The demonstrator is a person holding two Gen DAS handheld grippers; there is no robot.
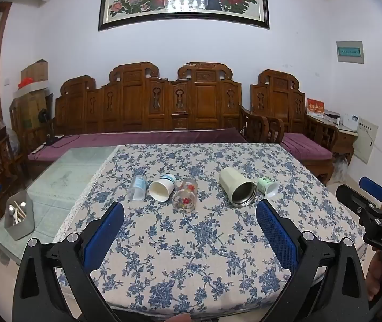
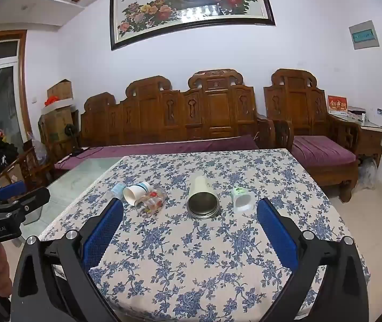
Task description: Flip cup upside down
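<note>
Several cups lie on their sides in a row on the floral tablecloth: a clear plastic cup, a white paper cup with a blue band, a clear glass with red flowers, a cream steel-lined tumbler and a small green-and-white cup. In the right wrist view the tumbler faces me, with the small cup to its right and the glass to its left. My left gripper is open and empty, short of the row. My right gripper is open and empty too.
A grey holder with utensils stands on the bare glass tabletop left of the cloth. A carved wooden sofa with purple cushions stands behind the table. The right gripper shows at the right edge of the left wrist view.
</note>
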